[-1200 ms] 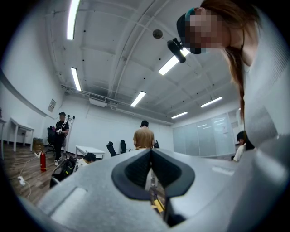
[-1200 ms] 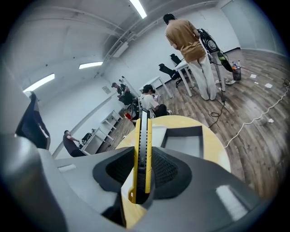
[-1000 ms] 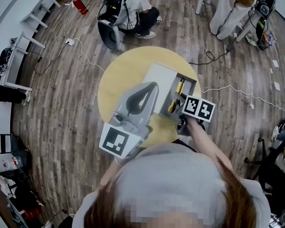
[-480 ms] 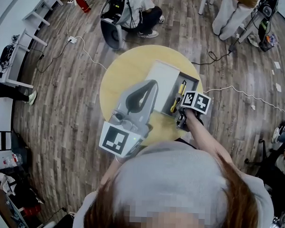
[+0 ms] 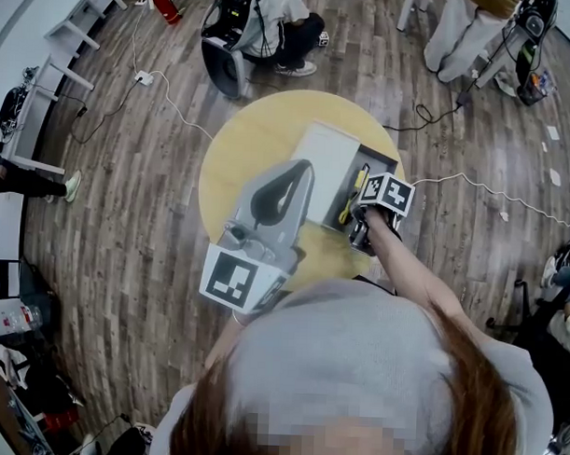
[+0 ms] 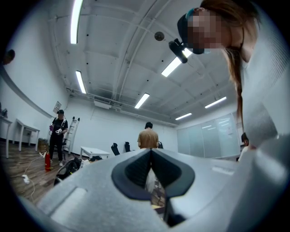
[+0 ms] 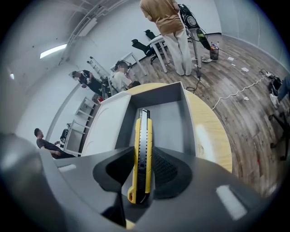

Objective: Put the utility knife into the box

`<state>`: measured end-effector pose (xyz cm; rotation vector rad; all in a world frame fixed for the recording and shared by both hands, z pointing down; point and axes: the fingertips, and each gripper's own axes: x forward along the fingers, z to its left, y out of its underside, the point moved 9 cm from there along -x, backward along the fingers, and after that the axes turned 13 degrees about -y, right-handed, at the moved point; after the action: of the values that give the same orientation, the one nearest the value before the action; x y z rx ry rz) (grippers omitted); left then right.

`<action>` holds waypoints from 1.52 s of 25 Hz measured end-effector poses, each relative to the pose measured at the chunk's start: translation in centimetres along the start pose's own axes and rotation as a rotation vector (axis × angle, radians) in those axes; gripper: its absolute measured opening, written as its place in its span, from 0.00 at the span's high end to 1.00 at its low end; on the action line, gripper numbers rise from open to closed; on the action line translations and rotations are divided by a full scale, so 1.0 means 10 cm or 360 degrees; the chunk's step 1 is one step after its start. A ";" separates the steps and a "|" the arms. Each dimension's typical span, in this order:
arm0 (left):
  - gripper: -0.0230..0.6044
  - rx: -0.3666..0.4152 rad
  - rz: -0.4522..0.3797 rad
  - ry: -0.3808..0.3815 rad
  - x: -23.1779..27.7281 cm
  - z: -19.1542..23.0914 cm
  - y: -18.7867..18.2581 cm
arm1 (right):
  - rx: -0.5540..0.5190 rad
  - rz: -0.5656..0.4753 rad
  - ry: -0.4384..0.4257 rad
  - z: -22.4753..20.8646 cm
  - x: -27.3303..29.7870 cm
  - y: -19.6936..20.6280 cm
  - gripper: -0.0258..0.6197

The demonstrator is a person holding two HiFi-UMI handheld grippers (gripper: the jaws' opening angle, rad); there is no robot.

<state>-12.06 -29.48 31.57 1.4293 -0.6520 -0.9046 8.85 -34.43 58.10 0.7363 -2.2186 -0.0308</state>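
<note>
A yellow utility knife [image 7: 144,131] is pinched between the jaws of my right gripper [image 7: 142,149]. Its blade end points into the open grey box [image 7: 156,97]. In the head view the right gripper [image 5: 357,215] hangs at the box's near right end, with the knife [image 5: 353,193] lying along the compartment of the box [image 5: 385,162]. The box's white lid [image 5: 326,163] lies open to the left. My left gripper [image 5: 306,171] is held high, close to the camera, shut and empty. It points out into the room in the left gripper view [image 6: 151,150].
The box stands on a round yellow table [image 5: 241,155] on a wood floor. A seated person [image 5: 273,26] and a standing person [image 5: 455,32] are behind the table. Cables [image 5: 473,182] run across the floor to the right.
My right gripper has sunk toward the box with the knife in it, shifting up and slightly left in the head view. The left gripper has stayed in place.
</note>
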 end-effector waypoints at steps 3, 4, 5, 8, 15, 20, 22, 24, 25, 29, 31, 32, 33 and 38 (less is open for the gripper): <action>0.96 -0.0003 -0.0010 -0.0017 -0.01 0.03 -0.01 | 0.0073 0.0027 0.0041 -0.04 0.06 -0.02 0.77; 0.96 -0.0005 -0.0013 -0.0019 -0.02 0.03 -0.01 | 0.0088 0.0036 0.0053 -0.04 0.07 -0.02 0.77; 0.96 -0.0007 -0.0016 -0.0021 -0.02 0.04 -0.01 | 0.0098 0.0045 0.0066 -0.04 0.09 -0.02 0.77; 0.96 -0.0019 -0.0024 -0.0032 0.00 0.06 0.00 | 0.0116 0.0073 0.0100 -0.05 0.16 -0.04 0.77; 0.96 -0.0027 -0.0030 -0.0047 0.03 0.05 0.00 | 0.0141 0.0122 0.0172 -0.10 0.26 -0.04 0.77; 0.96 -0.0022 -0.0049 -0.0046 0.02 0.07 -0.01 | 0.0183 0.0142 0.0201 -0.09 0.28 -0.04 0.77; 0.96 -0.0019 -0.0044 -0.0040 0.02 0.07 -0.02 | 0.0195 0.0150 0.0210 -0.08 0.28 -0.04 0.77; 0.96 -0.0017 -0.0032 -0.0035 0.02 0.07 -0.02 | 0.0215 0.0152 0.0223 -0.07 0.29 -0.05 0.77; 0.96 -0.0017 -0.0029 -0.0033 0.02 0.06 -0.02 | 0.0222 0.0151 0.0232 -0.07 0.29 -0.05 0.77; 0.96 -0.0015 -0.0022 -0.0023 0.02 0.05 -0.01 | 0.0198 0.0157 0.0265 -0.06 0.30 -0.05 0.77; 0.96 -0.0020 -0.0022 -0.0025 0.02 0.07 0.00 | 0.0202 0.0153 0.0272 -0.05 0.31 -0.05 0.77; 0.96 -0.0028 -0.0022 -0.0030 0.02 0.08 0.01 | 0.0216 0.0150 0.0271 -0.05 0.31 -0.05 0.77; 0.96 -0.0036 -0.0021 -0.0040 0.02 0.09 0.01 | 0.0239 0.0146 0.0267 -0.06 0.30 -0.06 0.77; 0.96 -0.0042 -0.0031 -0.0078 0.00 0.14 0.00 | 0.0265 0.0143 0.0274 -0.08 0.27 -0.07 0.77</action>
<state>-13.23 -30.20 31.62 1.3960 -0.6615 -0.9629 8.35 -36.26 60.35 0.7004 -2.1036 0.2556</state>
